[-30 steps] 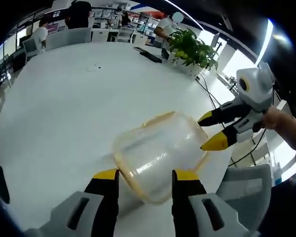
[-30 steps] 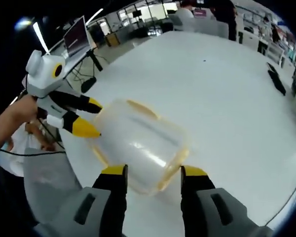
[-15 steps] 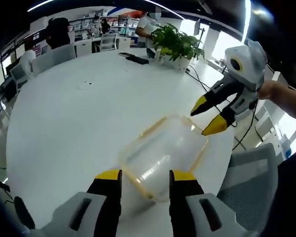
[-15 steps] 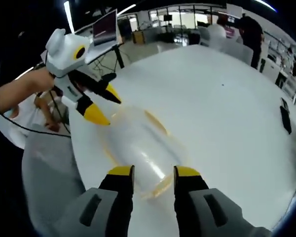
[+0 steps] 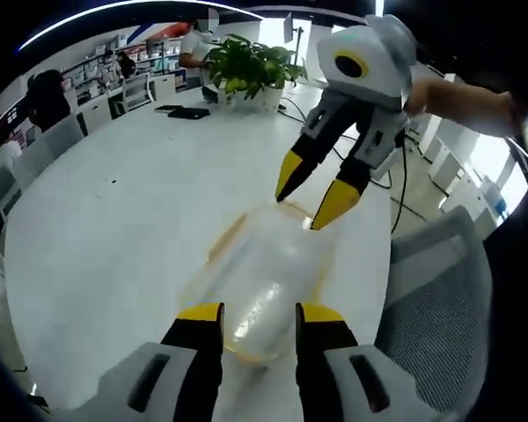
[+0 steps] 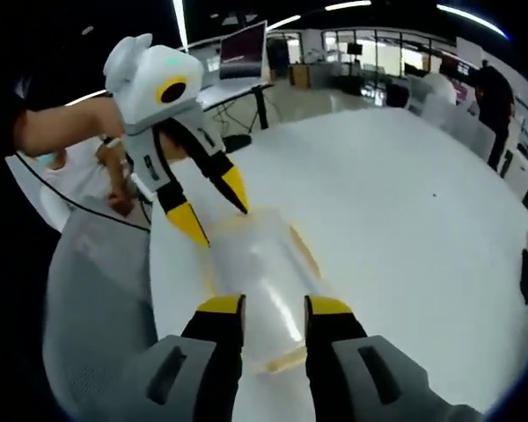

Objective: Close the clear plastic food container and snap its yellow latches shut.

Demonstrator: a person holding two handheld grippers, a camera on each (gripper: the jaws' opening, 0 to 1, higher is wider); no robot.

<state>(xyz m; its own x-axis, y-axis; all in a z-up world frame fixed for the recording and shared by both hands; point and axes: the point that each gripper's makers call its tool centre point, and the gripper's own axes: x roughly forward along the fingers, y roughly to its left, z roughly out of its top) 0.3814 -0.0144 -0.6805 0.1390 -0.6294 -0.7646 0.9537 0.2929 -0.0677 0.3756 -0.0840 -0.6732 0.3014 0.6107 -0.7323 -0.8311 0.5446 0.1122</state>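
The clear container [image 5: 262, 286] lies on the white counter [image 5: 106, 237], its near end between the yellow-tipped jaws of the left gripper [image 5: 255, 315]. Those jaws are narrower than a second ago and flank the container (contact cannot be confirmed). The right gripper [image 5: 315, 186] now hangs above the far end, jaws parted, having come closer. In the right gripper view, its jaws [image 6: 275, 308] likewise bracket the container [image 6: 253, 272], its yellow latch [image 6: 282, 358] just beyond.

Large white desk [image 5: 114, 237], clear plastic food container [image 5: 260, 281] with yellow latches lying near its edge, potted green plant [image 5: 246, 66] at the far end (a dark keyboard-like object [image 5: 187, 112] beside it)
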